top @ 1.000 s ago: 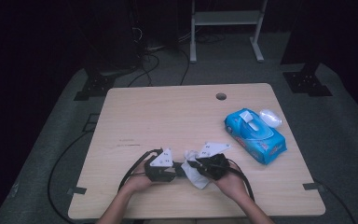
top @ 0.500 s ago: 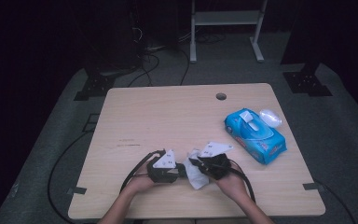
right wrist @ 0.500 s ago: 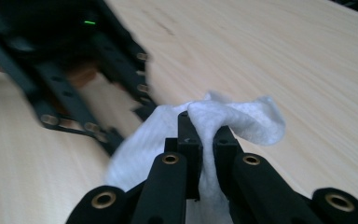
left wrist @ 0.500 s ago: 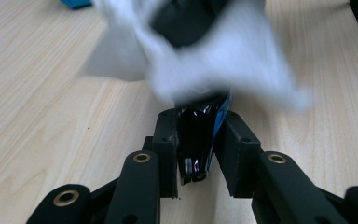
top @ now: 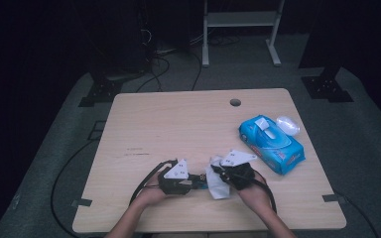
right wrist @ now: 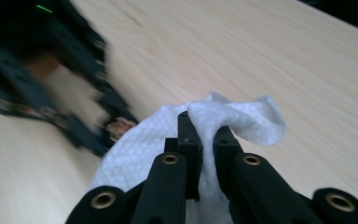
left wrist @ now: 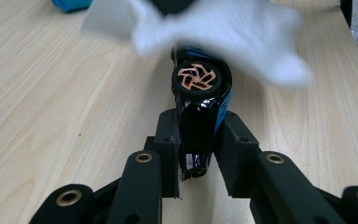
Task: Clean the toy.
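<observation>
My left gripper [left wrist: 199, 140] is shut on a small black and blue toy car [left wrist: 200, 100], its copper-spoked wheel facing the camera. In the high view that gripper [top: 194, 181] lies near the table's front edge, pointing right. My right gripper [right wrist: 205, 135] is shut on a white wet wipe [right wrist: 233, 123], and in the left gripper view the wipe [left wrist: 223, 32] hangs blurred over the car's far end. In the high view the right gripper [top: 217, 174] meets the left one, with the wipe [top: 217, 184] draped between them.
A blue pack of wet wipes [top: 270, 144] lies at the table's right side with its lid flipped back. A cable hole [top: 235, 102] sits near the far edge of the wooden table [top: 178, 124]. Cables trail off the front left.
The right gripper with the wipe has shifted slightly against the toy car. The left gripper has stayed in place.
</observation>
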The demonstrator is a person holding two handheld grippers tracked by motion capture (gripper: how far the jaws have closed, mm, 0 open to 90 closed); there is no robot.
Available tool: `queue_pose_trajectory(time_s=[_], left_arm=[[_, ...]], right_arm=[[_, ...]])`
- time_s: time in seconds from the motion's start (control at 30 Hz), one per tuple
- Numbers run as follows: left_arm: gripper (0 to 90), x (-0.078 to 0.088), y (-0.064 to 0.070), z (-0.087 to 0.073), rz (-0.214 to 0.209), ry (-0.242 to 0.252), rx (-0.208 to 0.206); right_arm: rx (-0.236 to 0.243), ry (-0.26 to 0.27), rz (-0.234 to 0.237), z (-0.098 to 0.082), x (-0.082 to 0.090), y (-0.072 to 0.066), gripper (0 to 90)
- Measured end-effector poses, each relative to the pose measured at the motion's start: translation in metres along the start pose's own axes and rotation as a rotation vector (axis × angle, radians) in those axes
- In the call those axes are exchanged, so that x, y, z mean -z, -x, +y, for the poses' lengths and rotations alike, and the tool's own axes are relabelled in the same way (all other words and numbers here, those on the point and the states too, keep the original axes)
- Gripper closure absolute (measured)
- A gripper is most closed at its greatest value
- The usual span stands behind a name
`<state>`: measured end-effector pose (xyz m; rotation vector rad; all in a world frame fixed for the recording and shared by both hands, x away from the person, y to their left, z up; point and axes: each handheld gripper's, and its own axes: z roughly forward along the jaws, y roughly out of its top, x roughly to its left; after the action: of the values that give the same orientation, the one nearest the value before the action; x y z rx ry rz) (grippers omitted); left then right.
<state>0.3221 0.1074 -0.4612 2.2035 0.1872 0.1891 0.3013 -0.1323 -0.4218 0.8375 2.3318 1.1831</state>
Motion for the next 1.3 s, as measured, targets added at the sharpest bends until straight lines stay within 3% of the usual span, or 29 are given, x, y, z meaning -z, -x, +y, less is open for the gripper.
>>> queue_pose_trajectory(time_s=[0.07,0.17,0.27,0.37,0.43,0.47,0.53,0.63,0.67,0.73,0.8,0.87,0.97,1.07,1.17,1.23,1.3], left_arm=[[71.0,0.000,0.000,0.000,-0.001,0.001,0.001],[71.0,0.000,0.000,0.000,0.002,0.003,0.006],[71.0,0.000,0.000,0.000,0.008,-0.002,0.005],[71.0,0.002,-0.002,-0.001,0.011,-0.001,0.007],[70.9,0.002,-0.003,-0.002,0.012,0.002,0.022],[70.9,0.002,-0.004,-0.002,0.012,0.003,0.019],[70.9,0.002,-0.004,-0.002,0.012,0.005,0.021],[70.9,0.002,-0.004,-0.002,0.014,0.002,0.018],[70.9,0.003,-0.004,-0.002,0.016,-0.001,0.016],[71.0,0.004,-0.005,-0.003,0.019,-0.001,0.023],[70.9,0.006,-0.006,-0.004,0.021,-0.002,0.032],[70.7,0.006,-0.007,-0.004,0.023,-0.001,0.038],[70.7,0.005,-0.008,-0.005,0.019,0.007,0.044],[70.7,0.004,-0.007,-0.004,0.020,0.008,0.043],[70.8,0.005,-0.006,-0.004,0.024,0.000,0.033],[70.9,0.006,-0.007,-0.004,0.024,-0.003,0.034],[70.8,0.007,-0.008,-0.004,0.025,-0.004,0.035]], right_arm=[[-0.063,0.022,0.029,-0.003,0.005,0.006,85.7],[-0.058,0.039,0.072,0.000,0.003,-0.001,85.7],[0.001,0.028,0.125,0.006,-0.006,-0.017,85.6],[0.019,0.020,0.104,0.005,-0.005,-0.015,85.6],[0.035,0.004,0.030,0.000,-0.001,-0.006,85.7],[0.019,0.005,0.018,-0.003,0.001,-0.001,85.7],[-0.034,0.015,0.030,-0.005,0.003,0.004,85.7],[-0.014,0.026,0.075,-0.001,-0.001,-0.009,85.6],[0.015,0.024,0.089,0.001,-0.005,-0.015,85.6],[0.062,0.016,0.071,0.003,-0.008,-0.022,85.5],[0.046,0.012,0.075,0.003,-0.007,-0.016,85.6],[0.035,0.006,0.033,-0.002,-0.003,-0.005,85.6],[-0.034,0.010,-0.005,-0.008,0.004,0.011,85.6],[-0.056,0.025,0.035,-0.006,0.000,0.008,85.6],[-0.009,0.035,0.119,-0.001,-0.010,-0.008,85.1],[0.019,0.030,0.108,0.001,-0.010,-0.010,85.1],[0.004,0.022,0.080,-0.002,-0.007,-0.001,85.2]])
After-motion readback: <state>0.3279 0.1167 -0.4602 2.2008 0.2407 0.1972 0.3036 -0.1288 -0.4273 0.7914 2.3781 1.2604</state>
